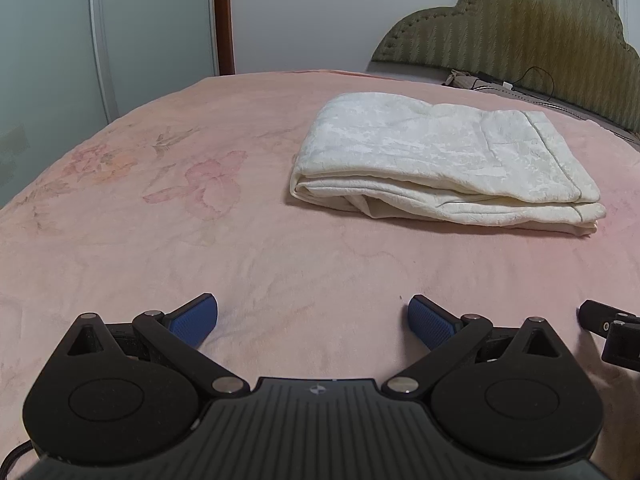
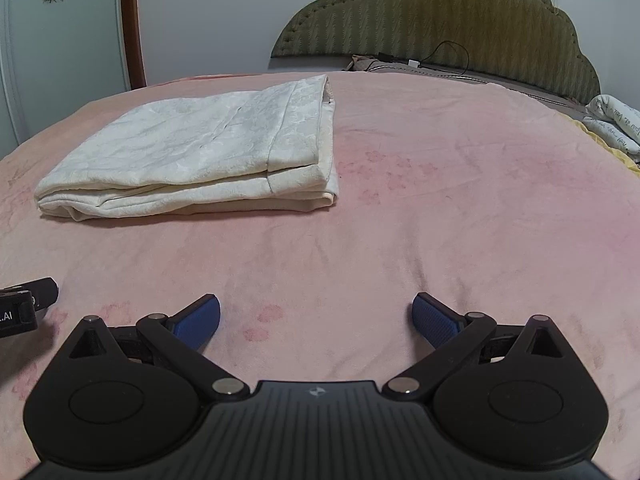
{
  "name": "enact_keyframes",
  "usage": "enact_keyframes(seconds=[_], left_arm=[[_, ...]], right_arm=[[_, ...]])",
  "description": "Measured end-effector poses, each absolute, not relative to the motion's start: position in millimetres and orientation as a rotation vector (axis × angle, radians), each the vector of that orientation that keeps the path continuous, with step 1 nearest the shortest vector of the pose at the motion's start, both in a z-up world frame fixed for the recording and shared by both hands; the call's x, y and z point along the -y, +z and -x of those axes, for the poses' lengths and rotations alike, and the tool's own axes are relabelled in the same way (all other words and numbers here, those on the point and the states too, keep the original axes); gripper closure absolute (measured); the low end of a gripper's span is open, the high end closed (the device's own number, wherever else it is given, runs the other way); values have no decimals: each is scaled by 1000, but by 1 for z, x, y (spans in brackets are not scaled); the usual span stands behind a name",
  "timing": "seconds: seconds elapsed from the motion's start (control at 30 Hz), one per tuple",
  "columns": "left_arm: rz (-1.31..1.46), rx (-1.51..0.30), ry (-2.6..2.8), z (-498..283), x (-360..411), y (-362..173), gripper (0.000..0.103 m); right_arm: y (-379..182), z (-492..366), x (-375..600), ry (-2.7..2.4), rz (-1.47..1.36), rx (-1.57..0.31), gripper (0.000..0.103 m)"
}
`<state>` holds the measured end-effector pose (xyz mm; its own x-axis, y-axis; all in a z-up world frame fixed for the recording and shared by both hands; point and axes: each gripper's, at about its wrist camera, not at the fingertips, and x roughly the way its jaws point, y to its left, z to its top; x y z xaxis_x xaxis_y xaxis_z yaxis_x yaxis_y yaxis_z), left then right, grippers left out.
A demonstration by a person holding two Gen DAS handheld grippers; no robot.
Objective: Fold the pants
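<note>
While both claws gape, folded pants (image 1: 440, 160) lie well apart.

folded pants (image 1: 444, 160), pink bedspread (image 1: 160, 220), left claw (image 1: 312, 320) spread

We look from two low fisheye cameras, each mounted behind its own pair of blue-padded fingers and facing forward across the pink floral bed cover (image 1: 248, 264) toward the olive scalloped upholstered headboard (image 1: 520, 24). The left wrist view sits close to the cover, with the left gripper (image 1: 313, 322) filling its lower edge and the folded cream textured pants (image 1: 436, 156) ahead and to the right. The right wrist view sits just as low, beside it; the right gripper (image 2: 316, 320) fills its lower edge and the same pants lie ahead to the left. Both views share the pants, cover and headboard, and each catches the other gripper at its inner edge.
</note>
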<state>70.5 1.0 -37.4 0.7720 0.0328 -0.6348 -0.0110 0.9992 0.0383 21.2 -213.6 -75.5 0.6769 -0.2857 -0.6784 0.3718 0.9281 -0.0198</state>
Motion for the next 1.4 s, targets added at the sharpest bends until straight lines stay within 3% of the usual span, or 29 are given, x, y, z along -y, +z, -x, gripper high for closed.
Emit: enact_keyframes(seconds=[1.4], left_arm=[[-30, -689, 22, -71, -2, -38, 0]], right_arm=[[-76, -28, 203, -295, -110, -740, 0]])
